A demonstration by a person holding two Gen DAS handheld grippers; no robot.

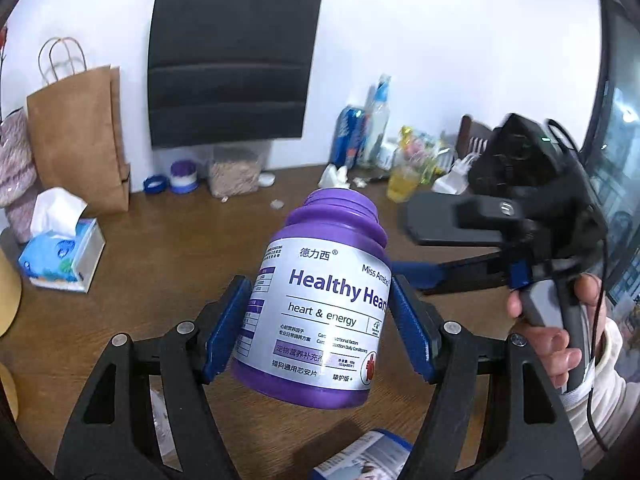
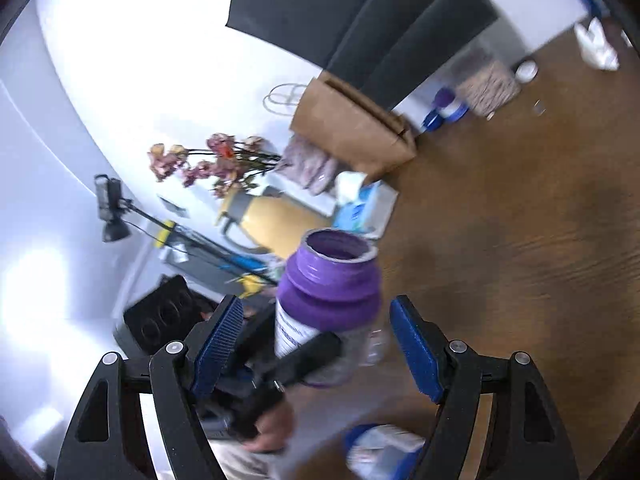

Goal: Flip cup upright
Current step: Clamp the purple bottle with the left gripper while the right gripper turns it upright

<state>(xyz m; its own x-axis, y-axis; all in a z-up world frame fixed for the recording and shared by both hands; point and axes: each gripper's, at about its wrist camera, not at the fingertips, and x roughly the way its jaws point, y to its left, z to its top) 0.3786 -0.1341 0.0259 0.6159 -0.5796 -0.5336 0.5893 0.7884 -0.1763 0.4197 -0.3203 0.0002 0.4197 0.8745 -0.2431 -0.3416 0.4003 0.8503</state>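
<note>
The cup is a lidless purple jar (image 1: 320, 312) with a white "Healthy Heart" label. It hangs above the wooden table (image 1: 160, 260), mouth up and tilted away. My left gripper (image 1: 320, 284) is shut on its label, one blue pad on each side. The right wrist view shows the same jar (image 2: 328, 292) with its open mouth, and a black finger of the left gripper (image 2: 308, 356) lies across its label. My right gripper (image 2: 316, 304) stands open just short of the jar, touching nothing. In the left wrist view the right gripper (image 1: 420, 248) is at the jar's right, held by a hand (image 1: 552, 344).
A brown paper bag (image 1: 80, 136) and a tissue box (image 1: 60, 252) stand at the left. Along the wall are a small purple-lidded tub (image 1: 183, 176), a clear container of grain (image 1: 236, 176), bottles and a yellow cup (image 1: 402, 184). A booklet (image 1: 360, 460) lies on the table's near side.
</note>
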